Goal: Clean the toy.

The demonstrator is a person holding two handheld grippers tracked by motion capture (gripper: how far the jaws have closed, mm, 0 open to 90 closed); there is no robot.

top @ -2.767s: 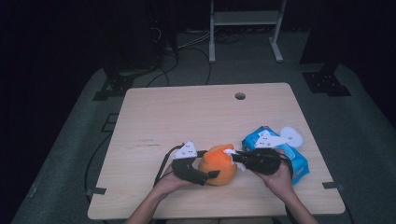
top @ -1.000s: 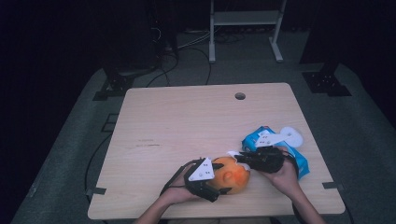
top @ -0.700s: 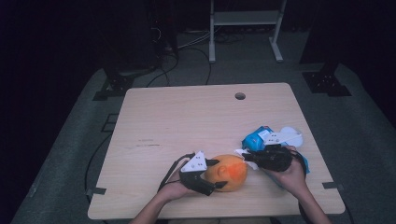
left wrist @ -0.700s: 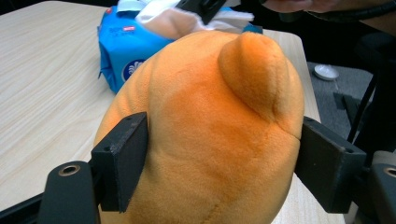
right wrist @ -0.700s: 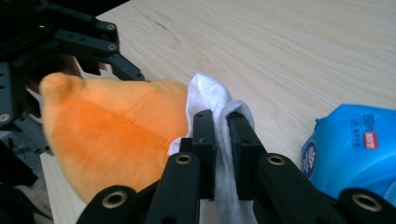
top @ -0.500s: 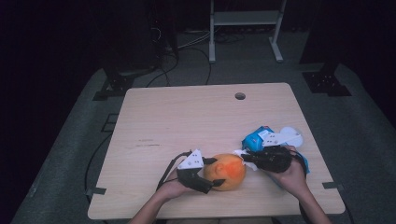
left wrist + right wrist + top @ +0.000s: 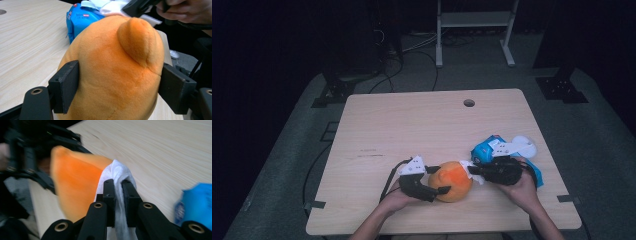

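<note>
Orange plush toy (image 7: 112, 72): clamped between left gripper (image 7: 438, 181) fingers. White wipe (image 7: 117, 195): pinched in closed right gripper (image 7: 118, 185) fingers, touching toy. Wiping under way, judged unfinished; blue wipe pack (image 7: 484, 150) beyond, on worktop (image 7: 412, 125).

A blue wipes pack (image 7: 486, 150) lies near the right edge of the wooden tabletop (image 7: 412, 130); a round hole (image 7: 469, 103) sits toward its far edge

You're clamping a plush toy (image 7: 112, 72) of soft, matt orange fleece between hard, matt black plastic jaws, pinching a crumpled white wipe (image 7: 117, 180) (thin, fibrous cloth) – both over a smooth, pale wood-grain table (image 7: 412, 125) – beside a glossy blue plastic packet (image 7: 80, 20).
</note>
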